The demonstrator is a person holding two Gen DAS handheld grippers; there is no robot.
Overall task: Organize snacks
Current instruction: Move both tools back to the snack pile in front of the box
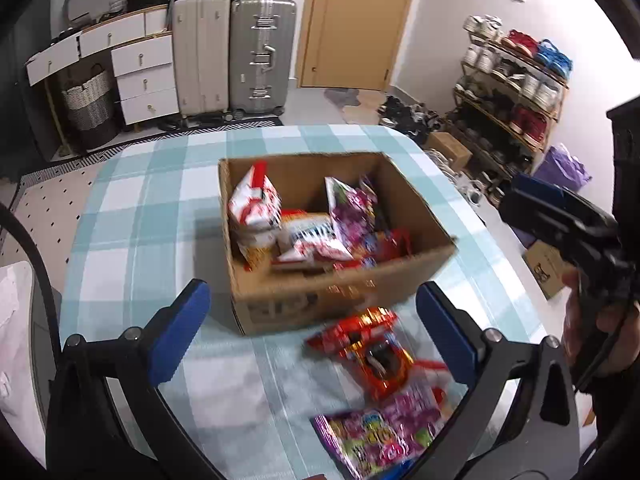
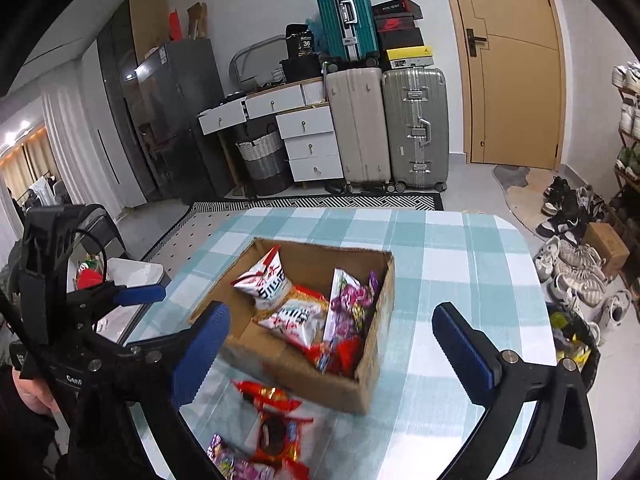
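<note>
An open cardboard box [image 1: 280, 304] [image 2: 362, 390] stands on the table's blue checked cloth [image 1: 140, 220] [image 2: 460, 264]. Inside it lie several snack packets, among them a white-and-red one [image 1: 254, 200] [image 2: 266, 280] and a purple one [image 1: 352, 208] [image 2: 352, 300]. In front of the box, on the cloth, lie a red packet [image 1: 372, 348] [image 2: 276, 432] and a purple packet [image 1: 380, 432] [image 2: 232, 460]. My left gripper [image 1: 312, 292] is open above the loose packets, with nothing between its blue pads. My right gripper [image 2: 331, 312] is open too, level with the box's near side, and empty.
Beyond the table stand suitcases [image 2: 416, 128], white drawers [image 2: 312, 144], a woven basket [image 2: 264, 160] and a closed door [image 2: 516, 60]. A shoe rack [image 1: 516, 80] and shoes on the floor [image 2: 576, 264] are to the right. A hand [image 1: 600, 344] holds the right gripper.
</note>
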